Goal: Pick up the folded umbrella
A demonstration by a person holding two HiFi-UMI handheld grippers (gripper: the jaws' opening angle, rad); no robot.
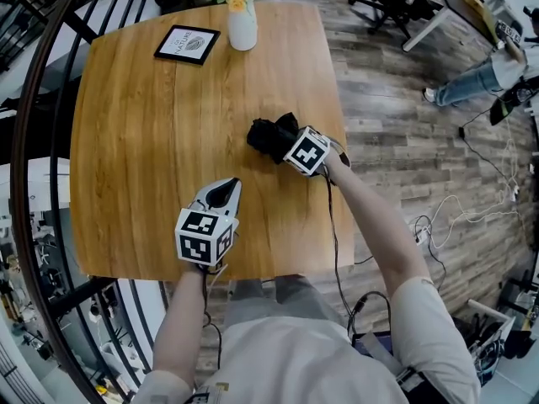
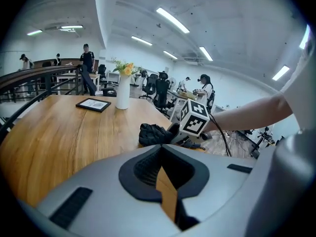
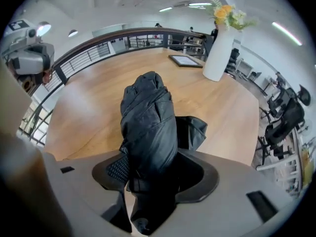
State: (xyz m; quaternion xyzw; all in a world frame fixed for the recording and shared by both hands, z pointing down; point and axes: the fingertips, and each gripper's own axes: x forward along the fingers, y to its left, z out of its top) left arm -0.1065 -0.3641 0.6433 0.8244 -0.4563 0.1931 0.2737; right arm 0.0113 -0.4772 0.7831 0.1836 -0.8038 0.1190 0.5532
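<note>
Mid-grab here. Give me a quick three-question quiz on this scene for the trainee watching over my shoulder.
1. Multiple choice: what sits between the fingers of the right gripper? A) the white vase B) the folded umbrella C) the framed picture
2. True or false: the left gripper touches the folded umbrella.
3. Short answer: which two things sit at the far end of the table in the head view?
Key: 1 B. 2 False; it hovers apart from it, over the table's near edge, with nothing between its fingers. 3 The white vase and the framed picture.
</note>
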